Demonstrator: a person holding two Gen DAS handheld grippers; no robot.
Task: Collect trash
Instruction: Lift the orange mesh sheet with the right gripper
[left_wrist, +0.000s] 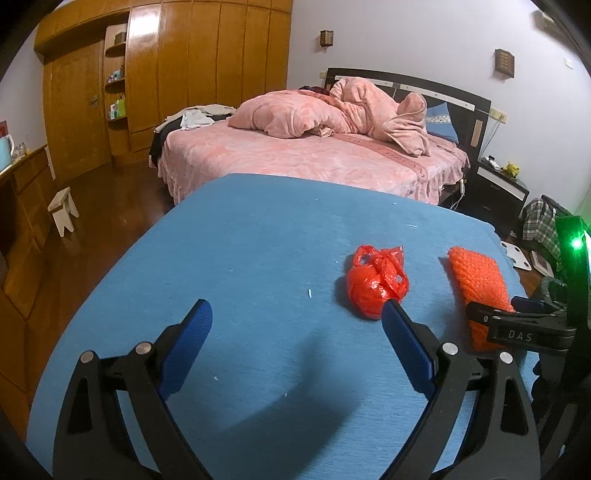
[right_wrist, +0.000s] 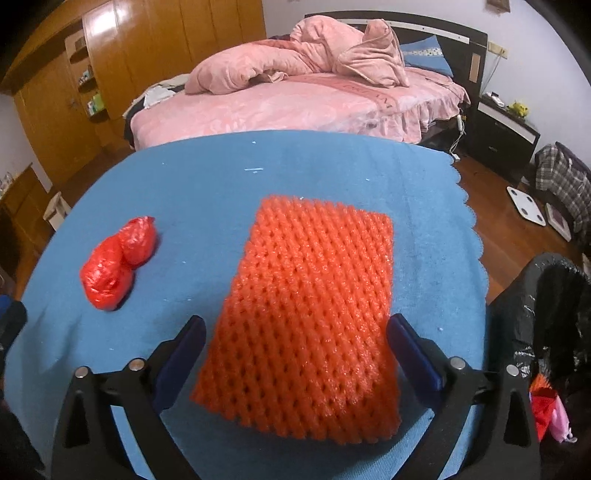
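Observation:
A knotted red plastic bag (left_wrist: 376, 282) lies on the blue tablecloth (left_wrist: 258, 240); it also shows in the right wrist view (right_wrist: 116, 264) at the left. An orange foam net sleeve (right_wrist: 310, 317) lies flat to its right, also seen in the left wrist view (left_wrist: 476, 288). My left gripper (left_wrist: 297, 306) is open and empty, its right fingertip just in front of the red bag. My right gripper (right_wrist: 295, 325) is open, its fingers on either side of the foam net's near end, not closed on it.
A black trash bag (right_wrist: 546, 314) with coloured scraps inside stands at the table's right. A pink bed (left_wrist: 314, 155) lies beyond the table (right_wrist: 424, 192). A white stool (left_wrist: 62, 210) and a scale (right_wrist: 526, 205) are on the wooden floor.

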